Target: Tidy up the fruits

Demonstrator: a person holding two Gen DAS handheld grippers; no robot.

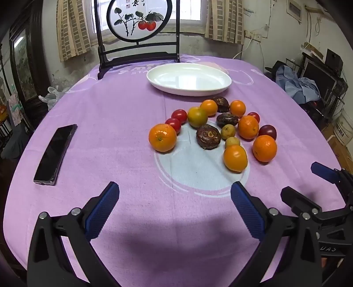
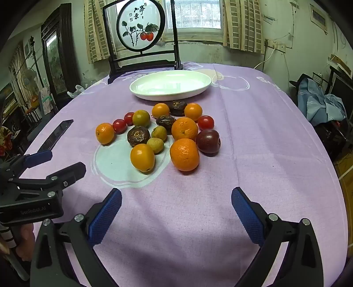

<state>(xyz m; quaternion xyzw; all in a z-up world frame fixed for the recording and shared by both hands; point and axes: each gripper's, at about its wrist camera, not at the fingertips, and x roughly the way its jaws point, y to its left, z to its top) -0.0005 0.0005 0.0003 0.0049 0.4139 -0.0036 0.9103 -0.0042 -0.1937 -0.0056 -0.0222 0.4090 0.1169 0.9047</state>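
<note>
A pile of fruit lies on the purple tablecloth: several oranges such as one at the left (image 1: pixel 162 137) and a near one (image 2: pixel 184 154), red tomatoes (image 1: pixel 179 116), dark passion fruits (image 1: pixel 208 136), small yellow-green fruits (image 2: pixel 155 145) and a dark plum (image 2: pixel 208 141). An empty white oval plate (image 1: pixel 167 87) (image 2: pixel 141 92) stands behind the pile. My left gripper (image 1: pixel 175 194) is open and empty, short of the fruit. My right gripper (image 2: pixel 176 198) is open and empty, short of the near orange. Each gripper shows in the other's view, the right one (image 1: pixel 308 183) and the left one (image 2: pixel 57 161).
A black phone (image 1: pixel 55 154) (image 2: pixel 56 134) lies on the cloth at the left. A dark wooden stand with a round painted screen (image 1: pixel 138 19) (image 2: pixel 140 27) stands at the far table edge behind the plate. Furniture and clutter surround the table.
</note>
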